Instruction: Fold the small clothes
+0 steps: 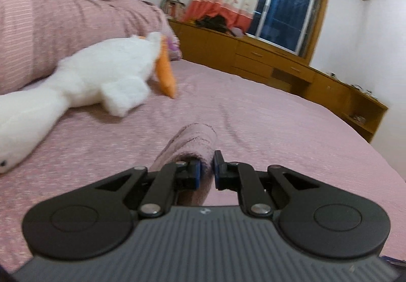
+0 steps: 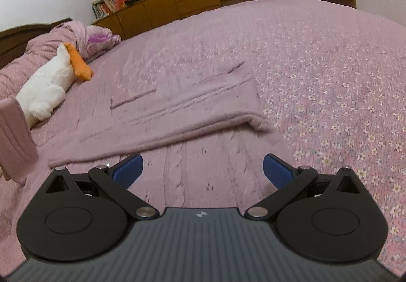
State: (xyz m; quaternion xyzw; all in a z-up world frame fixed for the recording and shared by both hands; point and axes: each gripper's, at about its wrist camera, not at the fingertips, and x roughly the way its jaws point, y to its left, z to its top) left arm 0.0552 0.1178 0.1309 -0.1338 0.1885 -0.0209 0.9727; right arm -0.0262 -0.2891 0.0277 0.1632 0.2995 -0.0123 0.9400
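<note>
Left wrist view: the left gripper pinches a fold of the pink garment, lifted above the bed. Its remainder lies just ahead of the right gripper, whose jaws stand wide and empty.

Both my claws are the same build. Left claw: dark grey ribbed housing with a tiny round logo near its front edge, and two big matte black round hubs, each with a faint circle pressed in. Black link arms run forward off silver rivets, plus small triangular cutouts. Finger pads are blue. Right claw is identical, and its ribbed blue pads show way better.
</note>
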